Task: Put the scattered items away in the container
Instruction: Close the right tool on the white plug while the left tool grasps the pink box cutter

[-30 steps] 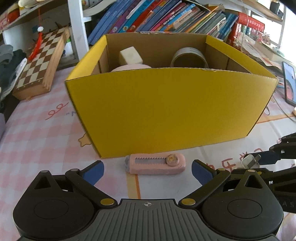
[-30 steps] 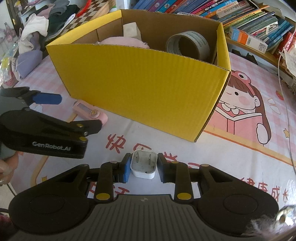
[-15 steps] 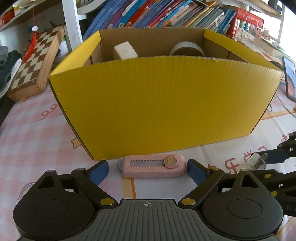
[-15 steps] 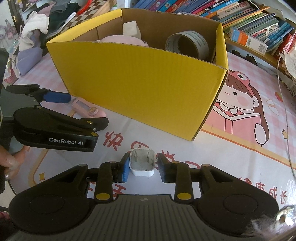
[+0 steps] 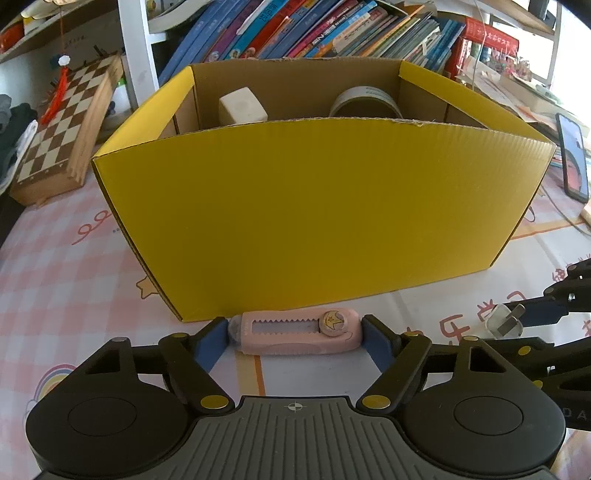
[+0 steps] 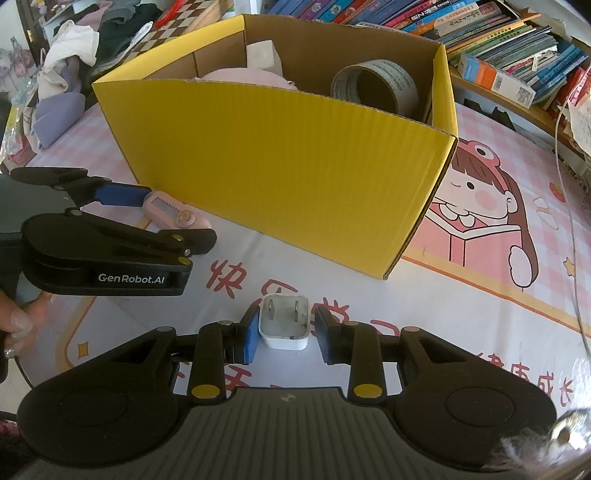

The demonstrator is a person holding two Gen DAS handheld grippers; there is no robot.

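Note:
A pink utility knife (image 5: 295, 332) lies on the tablecloth just in front of the yellow cardboard box (image 5: 314, 221). My left gripper (image 5: 295, 338) is closing on the knife lengthwise, and its blue pads touch both ends. In the right wrist view the same knife (image 6: 177, 214) sits between those fingers. A white plug charger (image 6: 283, 325) rests on the cloth, prongs up, between the narrow jaws of my right gripper (image 6: 286, 332). The left pad is against the charger and a thin gap shows at the right pad. The box (image 6: 277, 155) holds a tape roll (image 6: 373, 88), a white block (image 6: 262, 55) and a pink item (image 6: 243, 77).
A wooden chessboard (image 5: 62, 125) leans at the back left, and rows of books (image 5: 332, 33) fill the shelf behind the box. A phone (image 5: 574, 158) lies at the right edge. Clothes (image 6: 62, 74) are piled at the far left. A person's hand (image 6: 22, 325) holds the left gripper.
The left jaws have narrowed from wide apart until the pads meet the knife's ends. The right pad has eased slightly off the charger. Neither object has shifted on the cloth.

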